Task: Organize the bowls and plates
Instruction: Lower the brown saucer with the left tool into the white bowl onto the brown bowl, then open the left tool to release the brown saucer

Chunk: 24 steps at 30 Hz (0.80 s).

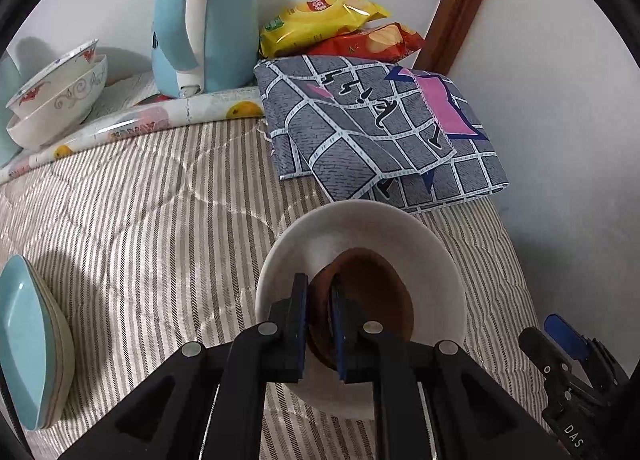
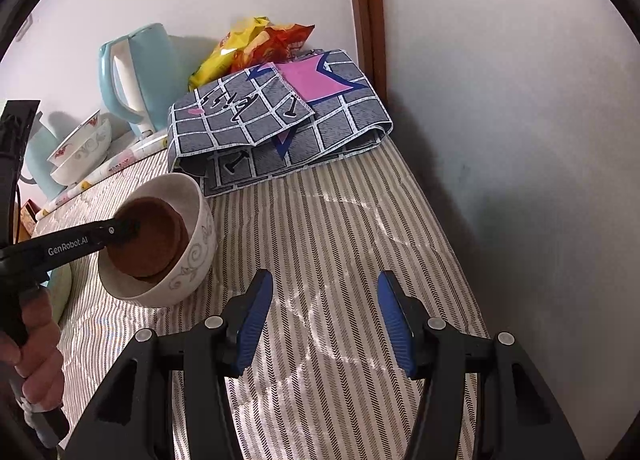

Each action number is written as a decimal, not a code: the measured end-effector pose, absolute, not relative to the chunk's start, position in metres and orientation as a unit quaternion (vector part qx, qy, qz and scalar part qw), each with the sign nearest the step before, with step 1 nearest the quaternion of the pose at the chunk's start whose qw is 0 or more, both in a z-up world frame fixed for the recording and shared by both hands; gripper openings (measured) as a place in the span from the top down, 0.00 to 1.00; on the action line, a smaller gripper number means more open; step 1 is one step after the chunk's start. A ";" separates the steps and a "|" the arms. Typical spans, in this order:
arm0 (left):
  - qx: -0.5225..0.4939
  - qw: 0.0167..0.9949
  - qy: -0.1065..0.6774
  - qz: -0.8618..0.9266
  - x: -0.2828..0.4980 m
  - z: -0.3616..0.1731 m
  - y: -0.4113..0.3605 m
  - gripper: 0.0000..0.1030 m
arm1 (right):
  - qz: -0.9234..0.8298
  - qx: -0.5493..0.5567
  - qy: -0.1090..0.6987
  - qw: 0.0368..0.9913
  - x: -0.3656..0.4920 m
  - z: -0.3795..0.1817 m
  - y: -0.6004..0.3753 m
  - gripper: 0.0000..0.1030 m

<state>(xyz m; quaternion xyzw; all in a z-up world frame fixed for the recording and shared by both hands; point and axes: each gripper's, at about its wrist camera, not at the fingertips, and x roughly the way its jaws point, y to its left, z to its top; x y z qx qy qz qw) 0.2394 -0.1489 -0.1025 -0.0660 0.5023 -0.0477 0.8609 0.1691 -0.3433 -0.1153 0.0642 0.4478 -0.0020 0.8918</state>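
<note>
A white bowl [image 1: 360,216] with a grey scroll pattern [image 2: 192,256] stands on the striped quilted cover. Inside it lie small brown dishes [image 1: 376,284], stacked [image 2: 156,232]. My left gripper [image 1: 318,280] reaches down into the bowl, its jaws nearly together and pinching the rim of the top brown dish. To the right of the bowl, my right gripper [image 2: 325,276] hangs open over bare striped cover with nothing between its fingers; one of its blue pads [image 1: 562,334] shows in the left wrist view. A hand [image 2: 36,344] holds the left gripper's handle.
At the back left two patterned white bowls [image 1: 56,100] sit nested beside a light-blue kettle [image 1: 204,20]. A stack of light-blue plates [image 1: 28,340] lies at the left edge. Snack bags [image 1: 320,16] and a folded grey cloth [image 1: 380,128] fill the back right corner, against the wall.
</note>
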 end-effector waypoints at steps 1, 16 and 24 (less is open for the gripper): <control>-0.067 0.860 0.504 -0.049 0.239 -0.103 -0.149 0.88 | -0.002 0.063 0.448 0.892 0.169 -0.115 -0.342 0.48; -0.059 0.868 0.483 -0.096 0.224 -0.080 -0.156 0.59 | -0.009 0.046 0.444 0.895 0.170 -0.097 -0.326 0.48; -0.064 0.880 0.461 -0.094 0.214 -0.060 -0.138 0.57 | -0.016 0.046 0.435 0.899 0.169 -0.085 -0.316 0.47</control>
